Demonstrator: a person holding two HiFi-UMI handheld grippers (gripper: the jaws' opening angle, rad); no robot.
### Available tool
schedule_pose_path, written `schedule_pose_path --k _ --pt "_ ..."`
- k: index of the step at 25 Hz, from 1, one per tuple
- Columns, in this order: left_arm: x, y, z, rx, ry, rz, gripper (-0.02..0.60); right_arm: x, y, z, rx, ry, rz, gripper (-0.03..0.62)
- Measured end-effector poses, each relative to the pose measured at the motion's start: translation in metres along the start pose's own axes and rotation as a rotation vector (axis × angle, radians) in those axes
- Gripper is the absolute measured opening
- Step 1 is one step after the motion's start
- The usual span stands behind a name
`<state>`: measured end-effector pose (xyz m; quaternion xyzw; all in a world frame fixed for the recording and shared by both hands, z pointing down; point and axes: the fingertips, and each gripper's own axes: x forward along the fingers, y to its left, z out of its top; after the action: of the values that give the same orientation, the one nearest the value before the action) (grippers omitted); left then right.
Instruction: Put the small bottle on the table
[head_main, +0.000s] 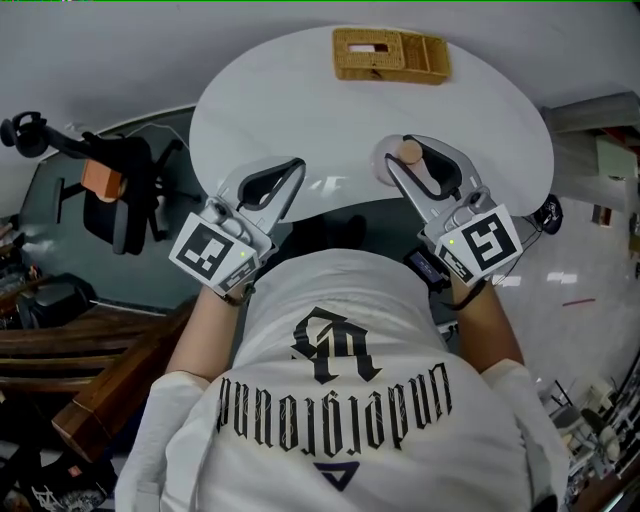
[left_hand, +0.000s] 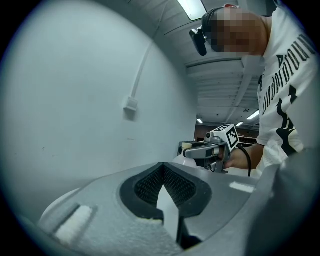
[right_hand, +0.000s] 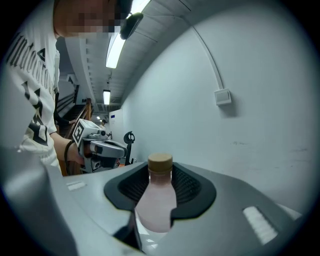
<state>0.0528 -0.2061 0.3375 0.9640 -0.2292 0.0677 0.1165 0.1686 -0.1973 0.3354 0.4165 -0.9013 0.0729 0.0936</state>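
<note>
White and round, the surface (head_main: 300, 110) begins just past my chest. At its near edge my right gripper (head_main: 408, 157) has its jaws clamped on the small bottle (right_hand: 156, 200). I judge that setting it down and letting go are still to do. My left gripper (head_main: 292, 168) has its jaws together, with nothing between them. Only the right gripper view shows the bottle's pinkish body, and only the head view shows the wicker basket (head_main: 390, 55) at the far rim.

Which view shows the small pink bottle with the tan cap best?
The right gripper view: the small pink bottle with the tan cap fills the centre, upright in the right tool, cap and body clear. The head view shows mainly its cap; the left gripper view, a tiny distant glimpse.
</note>
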Motion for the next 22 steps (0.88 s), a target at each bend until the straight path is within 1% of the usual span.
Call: schedule_pose_path --k 6,11,16,22 --pt "0.012 0.018 -0.013 -0.027 0.023 -0.012 0.008 0.02 -0.011 -0.02 0.007 0.037 0.002 0.14" --pt "0.018 0.032 -0.034 -0.05 0.06 -0.031 0.008 0.044 -0.015 -0.057 0.028 0.122 0.016 0.14" --pt "0.026 0.045 -0.051 -0.04 0.102 -0.035 0.008 0.065 -0.019 -0.085 0.03 0.188 0.033 0.14" --pt "0.039 0.063 -0.067 -0.056 0.119 -0.042 0.008 0.086 -0.027 -0.118 0.018 0.275 0.046 0.14"
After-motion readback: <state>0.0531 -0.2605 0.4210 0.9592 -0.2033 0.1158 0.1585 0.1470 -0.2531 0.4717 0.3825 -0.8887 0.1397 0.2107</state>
